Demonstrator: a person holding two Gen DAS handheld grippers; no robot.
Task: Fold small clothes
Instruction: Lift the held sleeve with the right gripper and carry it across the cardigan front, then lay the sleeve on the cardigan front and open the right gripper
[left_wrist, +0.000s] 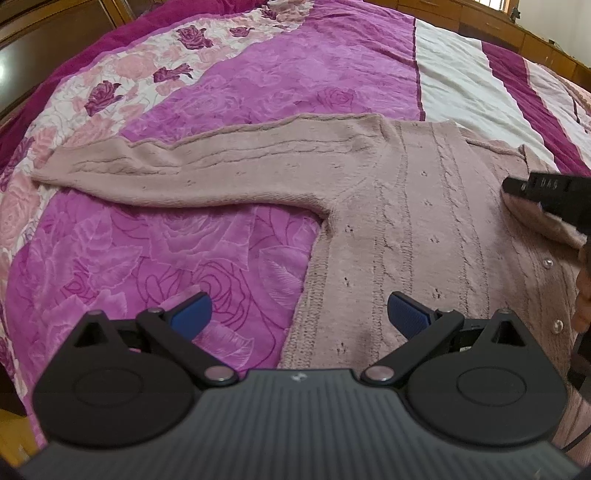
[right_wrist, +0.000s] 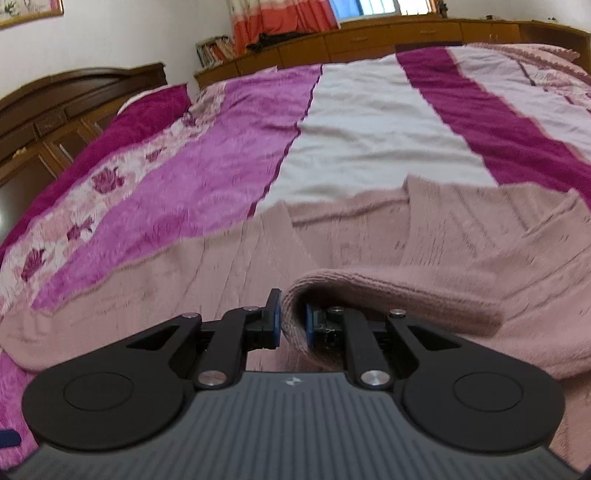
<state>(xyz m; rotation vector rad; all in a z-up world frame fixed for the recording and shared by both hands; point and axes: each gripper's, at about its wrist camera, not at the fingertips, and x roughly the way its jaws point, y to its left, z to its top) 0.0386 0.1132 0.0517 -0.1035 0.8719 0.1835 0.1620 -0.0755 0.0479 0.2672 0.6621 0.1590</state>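
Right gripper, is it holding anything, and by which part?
Yes. The right gripper is shut on the pink cardigan, pinching the ribbed cuff of its sleeve.

right gripper (right_wrist: 291, 321) jaws pinch the pink cardigan's sleeve cuff (right_wrist: 369, 291) over the bedspread (right_wrist: 229, 147).

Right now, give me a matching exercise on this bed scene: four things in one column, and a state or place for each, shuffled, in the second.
1. left gripper
2. right gripper
3. pink knitted cardigan's outstretched sleeve
4. white stripe of the bedspread

A. beyond the cardigan, bare
B. jaws wide apart, holding nothing
C. lying flat across the purple rose-patterned bedspread
D. jaws shut on a sleeve cuff

Pairs: 1-B, 2-D, 3-C, 4-A
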